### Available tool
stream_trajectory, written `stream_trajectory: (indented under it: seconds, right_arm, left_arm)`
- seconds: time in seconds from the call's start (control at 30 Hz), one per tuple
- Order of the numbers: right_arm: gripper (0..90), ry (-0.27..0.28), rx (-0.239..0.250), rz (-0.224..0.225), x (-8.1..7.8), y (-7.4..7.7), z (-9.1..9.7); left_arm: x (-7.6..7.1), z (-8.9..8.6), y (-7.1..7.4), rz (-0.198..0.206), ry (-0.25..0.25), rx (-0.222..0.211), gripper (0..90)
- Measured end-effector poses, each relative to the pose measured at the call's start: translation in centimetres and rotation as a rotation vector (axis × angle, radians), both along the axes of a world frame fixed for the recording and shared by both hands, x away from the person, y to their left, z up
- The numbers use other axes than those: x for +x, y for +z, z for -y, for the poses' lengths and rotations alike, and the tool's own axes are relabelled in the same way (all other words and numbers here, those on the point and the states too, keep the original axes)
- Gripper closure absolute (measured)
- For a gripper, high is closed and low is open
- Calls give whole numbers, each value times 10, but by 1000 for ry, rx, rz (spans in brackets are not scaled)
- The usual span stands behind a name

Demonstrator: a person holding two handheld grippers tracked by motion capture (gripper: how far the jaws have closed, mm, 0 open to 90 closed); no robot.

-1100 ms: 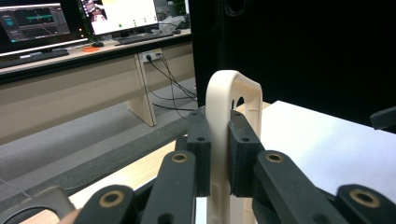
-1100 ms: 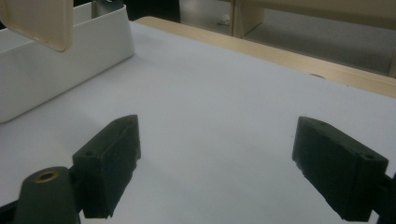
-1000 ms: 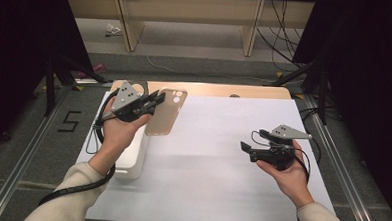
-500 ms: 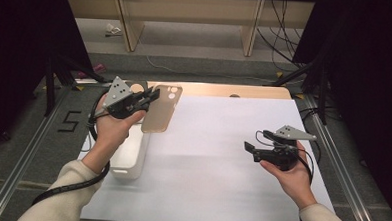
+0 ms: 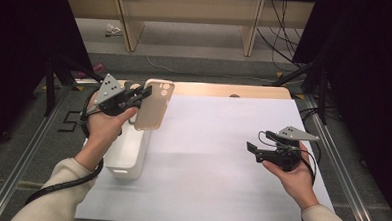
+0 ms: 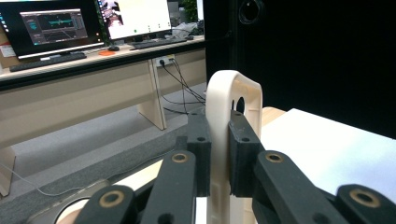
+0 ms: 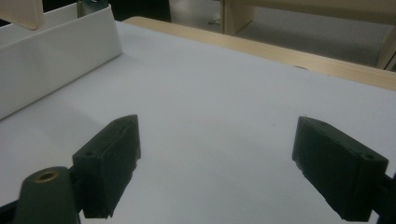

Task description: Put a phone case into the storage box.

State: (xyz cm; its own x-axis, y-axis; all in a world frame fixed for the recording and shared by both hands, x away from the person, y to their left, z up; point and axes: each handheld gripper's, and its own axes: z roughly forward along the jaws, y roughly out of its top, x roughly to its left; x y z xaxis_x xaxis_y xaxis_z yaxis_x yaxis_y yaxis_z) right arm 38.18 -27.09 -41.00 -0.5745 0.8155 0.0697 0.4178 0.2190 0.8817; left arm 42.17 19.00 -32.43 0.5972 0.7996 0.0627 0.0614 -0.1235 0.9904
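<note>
A cream phone case (image 5: 154, 104) with a camera cut-out hangs in the air over the table's left side, above the white bin (image 5: 130, 160). My left gripper (image 5: 142, 94) is shut on its edge; in the left gripper view the two black pads (image 6: 200, 154) press on the case (image 6: 229, 107) from both sides. My right gripper (image 5: 253, 149) hovers low over the white sheet at the right, open, its jaws wide apart with nothing between them (image 7: 215, 163).
The white bin's wall (image 7: 56, 51) runs along the left of the white sheet (image 5: 222, 141). A wooden strip (image 5: 235, 90) borders the table's far edge. Metal rails (image 5: 332, 146) flank the table. Desks with monitors (image 6: 56, 25) stand beyond.
My left hand has lifted the phone case up off the table and tilted it upright over the bin. The right hand has stayed in place.
</note>
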Motion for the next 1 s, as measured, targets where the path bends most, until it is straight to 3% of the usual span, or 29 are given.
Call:
stream_trajectory:
  seconds: [1.0]
  right_arm:
    - [162, 7, -1, 0, 0, -1, 2]
  left_arm:
    - [15, -33, -6, -16, 77, -17, 814]
